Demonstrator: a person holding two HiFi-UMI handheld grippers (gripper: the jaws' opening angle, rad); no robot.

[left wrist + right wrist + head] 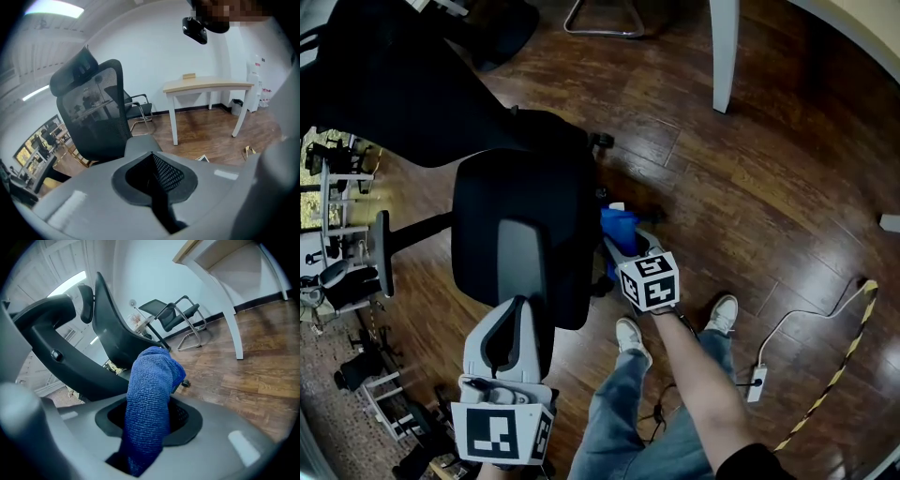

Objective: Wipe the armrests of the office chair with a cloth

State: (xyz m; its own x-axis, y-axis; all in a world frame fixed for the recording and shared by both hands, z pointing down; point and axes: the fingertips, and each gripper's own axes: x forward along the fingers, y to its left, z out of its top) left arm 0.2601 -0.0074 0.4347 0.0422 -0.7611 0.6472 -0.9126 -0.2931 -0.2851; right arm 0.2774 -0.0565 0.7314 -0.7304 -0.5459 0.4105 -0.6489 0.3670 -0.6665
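Right hand-held gripper [623, 248] is clenched on the blue cloth [150, 394], just beside the chair [520, 234] armrest [47, 341]; left hand-held gripper [154, 178] is clenched on nothing; the cloth looks light, soft and limp, so pinching a bunched fold suits it.

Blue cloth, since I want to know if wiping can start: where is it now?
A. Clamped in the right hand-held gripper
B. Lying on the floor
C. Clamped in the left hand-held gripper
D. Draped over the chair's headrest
A: the right gripper view shows the blue cloth pinched between the jaws of the right hand-held gripper, while the left hand-held gripper is shut on nothing.
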